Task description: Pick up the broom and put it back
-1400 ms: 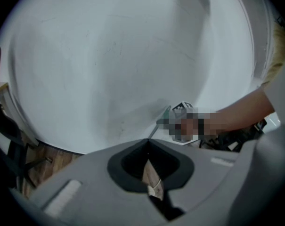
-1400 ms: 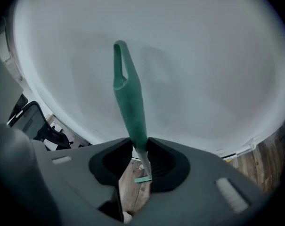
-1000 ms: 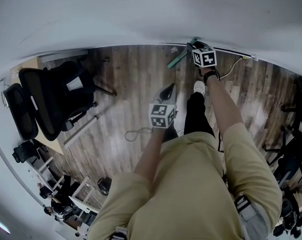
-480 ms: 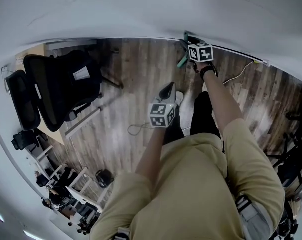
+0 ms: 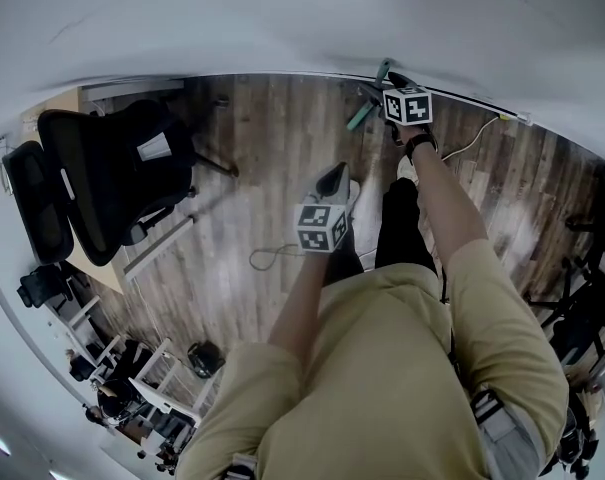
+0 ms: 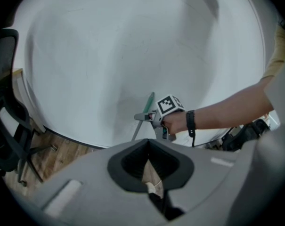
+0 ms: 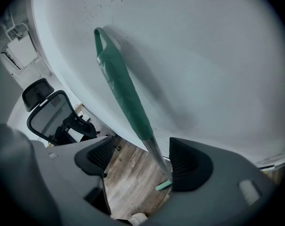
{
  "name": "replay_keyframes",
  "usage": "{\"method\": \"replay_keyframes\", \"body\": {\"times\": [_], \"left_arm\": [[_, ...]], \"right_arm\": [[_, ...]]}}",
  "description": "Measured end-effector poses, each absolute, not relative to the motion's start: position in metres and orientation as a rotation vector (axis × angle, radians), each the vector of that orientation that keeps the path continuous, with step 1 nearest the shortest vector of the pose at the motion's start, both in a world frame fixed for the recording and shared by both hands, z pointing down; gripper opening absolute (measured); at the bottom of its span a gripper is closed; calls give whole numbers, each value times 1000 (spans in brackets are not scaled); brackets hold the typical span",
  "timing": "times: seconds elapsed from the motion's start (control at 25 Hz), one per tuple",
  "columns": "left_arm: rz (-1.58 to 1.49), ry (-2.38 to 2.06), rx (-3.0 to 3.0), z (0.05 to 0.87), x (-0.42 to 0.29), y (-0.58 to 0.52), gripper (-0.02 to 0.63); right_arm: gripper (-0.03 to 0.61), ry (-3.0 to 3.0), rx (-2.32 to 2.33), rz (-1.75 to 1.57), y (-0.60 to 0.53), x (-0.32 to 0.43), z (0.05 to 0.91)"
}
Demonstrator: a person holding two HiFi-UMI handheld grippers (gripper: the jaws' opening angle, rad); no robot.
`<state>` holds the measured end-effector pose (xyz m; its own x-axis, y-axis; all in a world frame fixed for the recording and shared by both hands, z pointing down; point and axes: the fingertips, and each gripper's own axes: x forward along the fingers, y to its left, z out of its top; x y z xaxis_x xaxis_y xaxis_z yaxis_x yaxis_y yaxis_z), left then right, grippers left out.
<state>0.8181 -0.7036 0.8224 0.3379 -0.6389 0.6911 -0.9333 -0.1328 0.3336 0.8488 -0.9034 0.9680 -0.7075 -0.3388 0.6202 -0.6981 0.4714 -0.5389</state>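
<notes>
Now one broom (image 7: 123, 91) leaning on wall (image 7: 203, 55), loose inside right tool (image 7: 142, 163), jaws just opened apart; left tool (image 6: 148, 161) closed together.

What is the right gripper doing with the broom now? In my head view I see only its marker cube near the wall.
Observer: In the right gripper view, the right gripper is open. Its jaws have just been opening. The shaft of the broom stands between them, but the pads do not clamp it.
Operator: Then what keeps the broom up?
Observer: Its green handle leans against the white wall, with the loop end at the top.
Operator: And is the left gripper holding anything?
Observer: No. In the left gripper view, the left gripper has its jaws together, with nothing between them.
</notes>
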Motion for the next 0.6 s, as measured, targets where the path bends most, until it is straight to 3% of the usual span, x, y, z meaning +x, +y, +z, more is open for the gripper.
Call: {"method": "replay_keyframes", "body": {"times": [0.6], "left_arm": [[532, -1339, 1891, 821, 830, -688, 2]], "right_arm": [[407, -2220, 1072, 1165, -887, 938, 972]]}}
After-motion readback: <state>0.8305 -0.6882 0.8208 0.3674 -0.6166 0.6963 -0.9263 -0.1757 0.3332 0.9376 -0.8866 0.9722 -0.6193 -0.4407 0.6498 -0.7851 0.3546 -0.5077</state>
